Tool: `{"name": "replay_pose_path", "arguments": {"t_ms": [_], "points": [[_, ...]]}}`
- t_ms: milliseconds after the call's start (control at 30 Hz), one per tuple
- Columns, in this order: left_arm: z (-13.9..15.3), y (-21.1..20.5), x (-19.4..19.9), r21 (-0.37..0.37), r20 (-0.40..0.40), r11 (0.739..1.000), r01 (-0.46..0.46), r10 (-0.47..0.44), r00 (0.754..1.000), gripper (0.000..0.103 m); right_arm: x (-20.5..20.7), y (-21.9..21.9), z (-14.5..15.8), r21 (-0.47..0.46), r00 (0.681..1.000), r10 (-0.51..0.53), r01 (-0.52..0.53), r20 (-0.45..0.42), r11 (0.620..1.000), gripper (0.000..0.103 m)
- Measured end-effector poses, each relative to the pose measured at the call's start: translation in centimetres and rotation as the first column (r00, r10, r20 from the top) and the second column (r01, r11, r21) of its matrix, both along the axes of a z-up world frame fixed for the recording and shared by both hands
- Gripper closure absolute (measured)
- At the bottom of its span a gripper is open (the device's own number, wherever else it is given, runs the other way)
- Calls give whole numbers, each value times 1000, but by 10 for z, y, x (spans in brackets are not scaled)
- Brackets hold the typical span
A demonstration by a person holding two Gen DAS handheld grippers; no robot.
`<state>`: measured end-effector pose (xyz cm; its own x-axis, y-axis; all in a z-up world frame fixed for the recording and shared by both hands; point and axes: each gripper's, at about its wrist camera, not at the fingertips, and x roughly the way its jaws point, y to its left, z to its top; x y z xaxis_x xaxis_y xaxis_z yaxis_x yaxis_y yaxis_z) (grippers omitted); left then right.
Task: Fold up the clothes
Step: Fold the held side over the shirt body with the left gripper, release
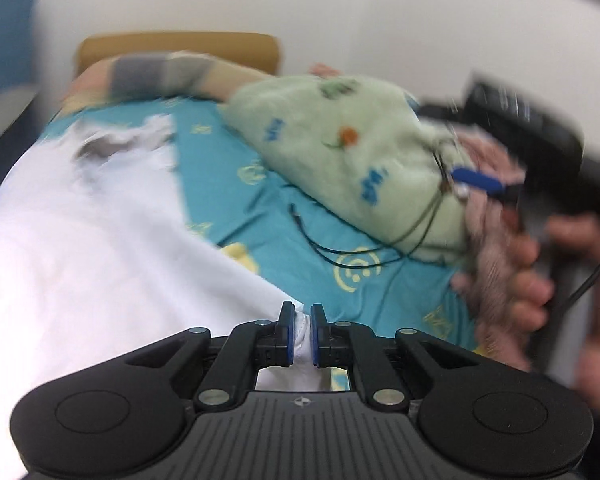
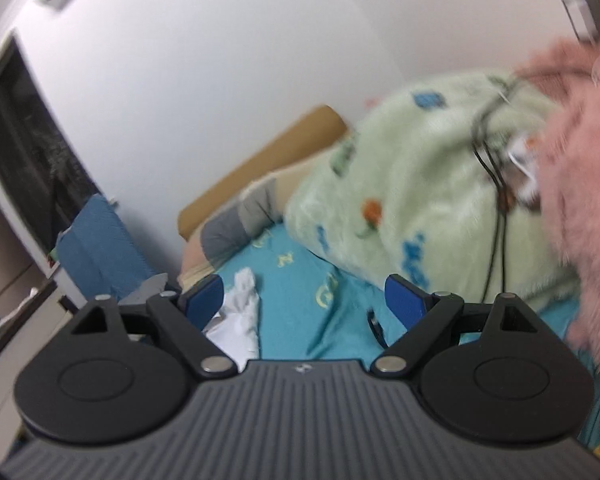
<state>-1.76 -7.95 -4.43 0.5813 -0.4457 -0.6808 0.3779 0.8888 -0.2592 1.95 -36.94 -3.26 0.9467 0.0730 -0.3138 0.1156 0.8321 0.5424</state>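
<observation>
A white garment (image 1: 79, 240) lies spread over the left of a teal bedsheet (image 1: 235, 184). My left gripper (image 1: 302, 330) is shut on a bunched edge of this garment at the near side. My right gripper (image 2: 304, 300) is open and empty, held above the bed. A tip of the white garment (image 2: 241, 308) shows just inside its left finger (image 2: 203, 300); contact cannot be told. In the left wrist view the right gripper's black body (image 1: 540, 140) sits at the far right in a hand. Both views are blurred.
A pale green fleece blanket (image 1: 340, 152) is heaped on the right of the bed, with a black cable (image 1: 340, 248) trailing from it. A pink fluffy sleeve (image 2: 580, 220) fills the right. A grey pillow (image 1: 155, 72) and a tan headboard (image 1: 179, 46) are at the far end.
</observation>
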Motion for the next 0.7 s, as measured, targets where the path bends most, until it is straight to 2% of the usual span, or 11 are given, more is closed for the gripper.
{"name": "replay_pose_path", "arguments": {"t_ms": [67,233,333,400,500,533,567,700], "points": [[3,27,-9,23,-60,997,-76,77,995,95,-1,12,5,-33,999,40,-40,-7,999,14],[-15,70,-22,199,-155,957,-210,242,958,95,3,49,5,-113,989,127,-135,-71,984,14],[-20,74,-20,227,-153,947,-228,266,952,94,3,71,5,-169,981,169,-182,-93,969,14],[-19,71,-18,221,-153,949,-223,260,953,92,2,83,5,-190,976,193,-209,-100,959,14],[-14,74,-20,207,-148,956,-209,241,959,69,-2,95,6,-199,971,221,-236,-95,951,14],[-13,77,-24,201,-144,959,-201,231,962,53,-3,98,6,-201,970,225,-239,-90,950,14],[-11,78,-27,197,-136,961,-195,224,965,44,-4,100,6,-204,970,228,-241,-85,949,14],[0,75,-31,217,-41,959,-185,198,979,22,-8,109,7,-214,968,242,-251,-66,944,14]]}}
